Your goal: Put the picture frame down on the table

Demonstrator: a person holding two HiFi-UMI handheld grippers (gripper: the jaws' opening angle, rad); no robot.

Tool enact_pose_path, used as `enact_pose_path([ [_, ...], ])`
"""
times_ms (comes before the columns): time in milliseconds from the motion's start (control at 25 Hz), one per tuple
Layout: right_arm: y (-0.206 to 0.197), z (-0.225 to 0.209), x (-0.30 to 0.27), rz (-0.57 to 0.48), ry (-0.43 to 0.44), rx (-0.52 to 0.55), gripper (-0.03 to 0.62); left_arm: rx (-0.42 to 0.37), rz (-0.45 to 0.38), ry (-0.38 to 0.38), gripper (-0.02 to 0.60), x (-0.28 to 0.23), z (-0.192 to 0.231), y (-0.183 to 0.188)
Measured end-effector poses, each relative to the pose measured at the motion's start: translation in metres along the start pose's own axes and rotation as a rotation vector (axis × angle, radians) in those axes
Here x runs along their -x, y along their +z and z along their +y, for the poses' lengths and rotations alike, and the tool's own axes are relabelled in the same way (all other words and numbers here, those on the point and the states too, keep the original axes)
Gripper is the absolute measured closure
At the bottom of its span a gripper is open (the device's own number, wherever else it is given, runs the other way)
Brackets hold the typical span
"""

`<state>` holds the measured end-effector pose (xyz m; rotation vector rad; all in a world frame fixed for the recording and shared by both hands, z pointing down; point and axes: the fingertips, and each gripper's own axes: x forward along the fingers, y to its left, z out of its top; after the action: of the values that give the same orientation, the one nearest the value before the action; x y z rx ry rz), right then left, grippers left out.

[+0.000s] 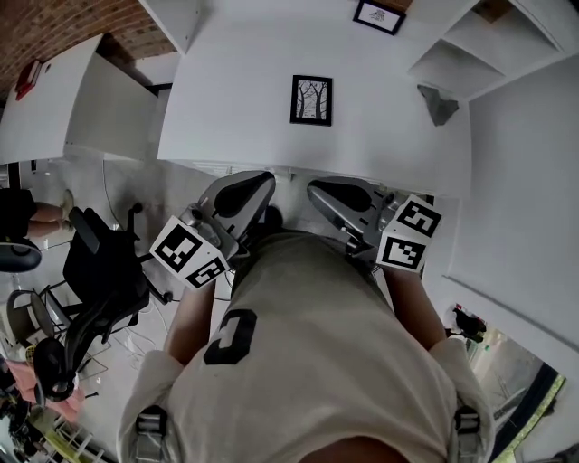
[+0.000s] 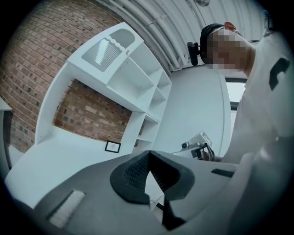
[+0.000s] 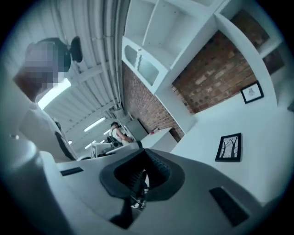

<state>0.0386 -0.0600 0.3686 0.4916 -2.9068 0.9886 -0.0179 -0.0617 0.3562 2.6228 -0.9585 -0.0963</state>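
Lying seemingly flat, picture frame (image 1: 311, 99) clear of jaws.

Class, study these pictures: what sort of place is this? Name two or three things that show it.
Probably an office or studio workspace: a white table holding a picture frame, white shelves against a bare brick wall, and a black office chair beside the table.

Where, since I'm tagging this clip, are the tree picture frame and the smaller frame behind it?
tree picture frame (image 1: 311, 99): head view, middle of its print.
smaller frame (image 1: 379, 15): head view, its white centre.
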Motion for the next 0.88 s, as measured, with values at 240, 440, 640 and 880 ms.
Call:
enact_pose_path([
  [240, 0.004, -0.011, 0.047, -0.094, 0.001, -0.137, 0.591, -0.015, 0.049, -0.037, 0.584, -0.029, -0.032, -0.01],
  [440, 0.006, -0.015, 0.073, -0.117, -0.002, -0.133, 0.591, -0.071, 0.088, -0.062, 0.584, -0.053, -0.055, -0.013],
  [640, 0.002, -0.013, 0.084, -0.084, -0.002, -0.145, 0.591, -0.116, 0.128, -0.059, 0.584, -0.065, -0.073, -0.021],
  [880, -0.006, -0.009, 0.11, -0.121, 0.026, -0.191, 0.591, -0.113, 0.151, 0.004, 0.584, -0.068, -0.087, -0.033],
])
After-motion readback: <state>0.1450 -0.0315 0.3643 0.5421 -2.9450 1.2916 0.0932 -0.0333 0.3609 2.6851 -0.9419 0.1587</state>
